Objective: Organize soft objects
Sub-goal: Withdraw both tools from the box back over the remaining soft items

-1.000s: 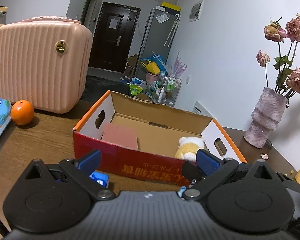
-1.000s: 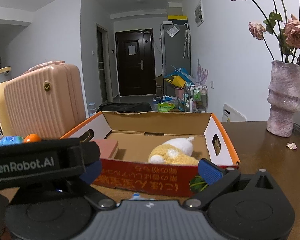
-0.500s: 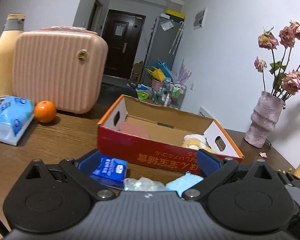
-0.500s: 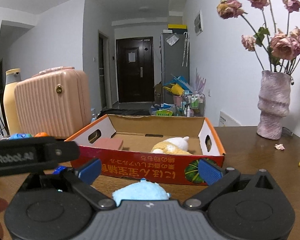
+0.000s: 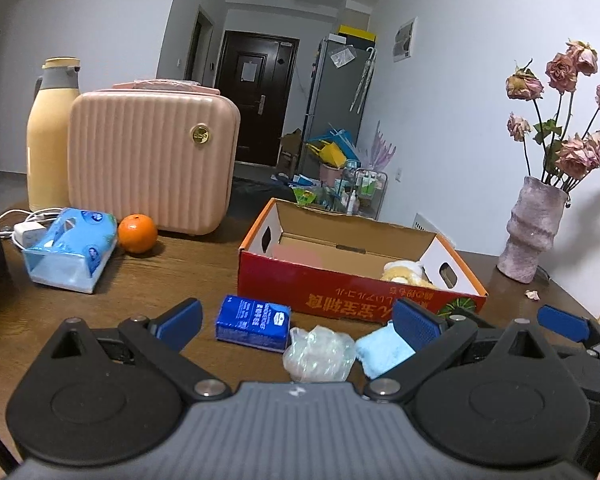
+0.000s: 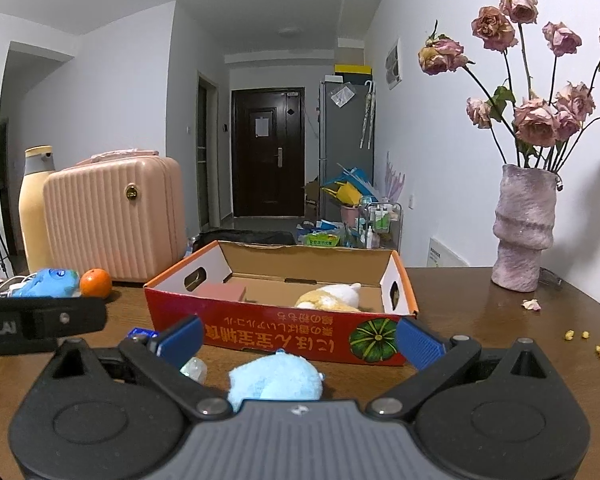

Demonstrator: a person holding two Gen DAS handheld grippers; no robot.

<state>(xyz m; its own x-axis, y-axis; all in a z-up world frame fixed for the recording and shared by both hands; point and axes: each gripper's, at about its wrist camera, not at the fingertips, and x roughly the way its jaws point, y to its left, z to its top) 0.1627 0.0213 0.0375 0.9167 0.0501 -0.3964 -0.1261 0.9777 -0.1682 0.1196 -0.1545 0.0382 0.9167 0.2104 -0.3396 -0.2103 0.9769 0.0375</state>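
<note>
Light-blue plush toy (image 6: pixel 275 378): rounded, fuzzy, intact, lying on the brown table (image 6: pixel 480 320) at lower centre of the right wrist view, just in front of the red cardboard box (image 6: pixel 280 332). In the left wrist view the same toy (image 5: pixel 384 350) sits at lower right of centre, touching a crumpled clear plastic bag (image 5: pixel 318 354).

Blue tissue packet (image 5: pixel 253 322): flat, rectangular, lying left of the bag, close to the box front.

Box interior: a yellow-and-white plush (image 6: pixel 330 298) lies toward the right end; a pink block (image 6: pixel 222 292) rests at the left end. Floor between them is bare cardboard.

Right claw (image 6: pixel 298 338): released, jaws spread wide, nothing between them; the blue toy lies below the gap, near the claw body.

Left claw (image 5: pixel 296 318): released, jaws wide apart, empty; packet, bag and toy all show between its fingers.

Edges and room: the box front wall stands just beyond the loose items. Left of the box, open table runs to an orange (image 5: pixel 137 234), a large tissue pack (image 5: pixel 70 250) and a pink case (image 5: pixel 152 166). Right of the box, clear table reaches a vase (image 6: pixel 524 228) at the wall; crumbs (image 6: pixel 588 340) are scattered at right.
</note>
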